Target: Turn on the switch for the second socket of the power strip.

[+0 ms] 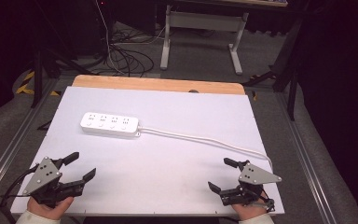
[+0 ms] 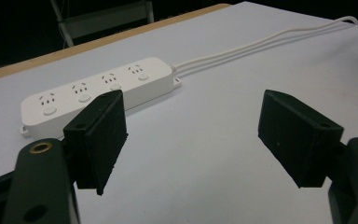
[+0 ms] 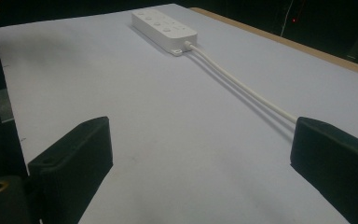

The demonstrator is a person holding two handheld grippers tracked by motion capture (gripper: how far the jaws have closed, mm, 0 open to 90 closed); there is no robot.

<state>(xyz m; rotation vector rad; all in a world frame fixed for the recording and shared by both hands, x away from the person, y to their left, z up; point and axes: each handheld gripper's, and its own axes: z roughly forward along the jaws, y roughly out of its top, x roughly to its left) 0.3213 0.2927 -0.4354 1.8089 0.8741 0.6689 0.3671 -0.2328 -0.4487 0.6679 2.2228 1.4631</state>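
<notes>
Both tongs wide open and empty, short of the power strip.

The power strip [image 1: 110,124] lies flat on the table [image 1: 168,158], toward its far left; its cord [image 1: 205,140] runs off the strip's right end toward the near right edge. Left tongs [image 1: 79,166] sit near-left of the strip, right tongs [image 1: 222,174] well apart to its near-right, just beside the cord's tail. Likely step: approach and grip the strip. Best done with the left tongs squared across the strip's short width, jaws clear of the buttons, while the right tongs stay off the cord to avoid dragging it.
</notes>
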